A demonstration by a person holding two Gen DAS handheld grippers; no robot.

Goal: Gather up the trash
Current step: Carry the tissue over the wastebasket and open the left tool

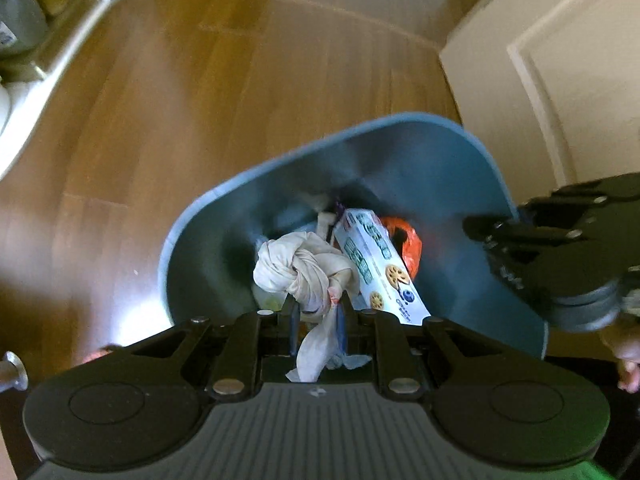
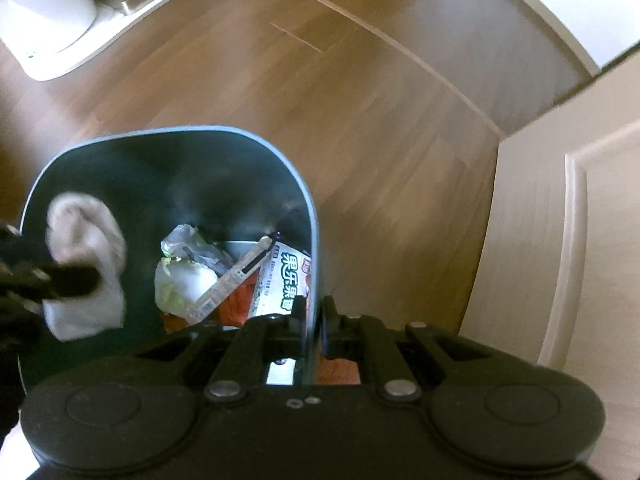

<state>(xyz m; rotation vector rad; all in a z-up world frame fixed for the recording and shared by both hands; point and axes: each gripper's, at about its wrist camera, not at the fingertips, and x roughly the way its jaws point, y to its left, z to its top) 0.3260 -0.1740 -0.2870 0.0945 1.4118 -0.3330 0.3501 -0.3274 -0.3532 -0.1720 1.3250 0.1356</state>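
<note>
A blue trash bin [image 1: 460, 152] stands on the wood floor; it also shows in the right wrist view [image 2: 240, 136]. My left gripper [image 1: 318, 316] is shut on a knotted white cloth [image 1: 304, 268] and holds it over the bin's opening; the cloth also shows in the right wrist view [image 2: 88, 248]. My right gripper [image 2: 314, 320] is shut on the bin's rim [image 2: 314, 240], one finger inside and one outside. Inside the bin lie a white snack box [image 1: 376, 264], an orange wrapper [image 1: 404, 240] and crumpled plastic [image 2: 184, 276].
A wood floor [image 1: 200, 100] surrounds the bin. A cream door and wall [image 1: 560, 60] stand at the right. A white appliance [image 2: 48, 12] and a low shelf with containers [image 1: 24, 20] are at the far left.
</note>
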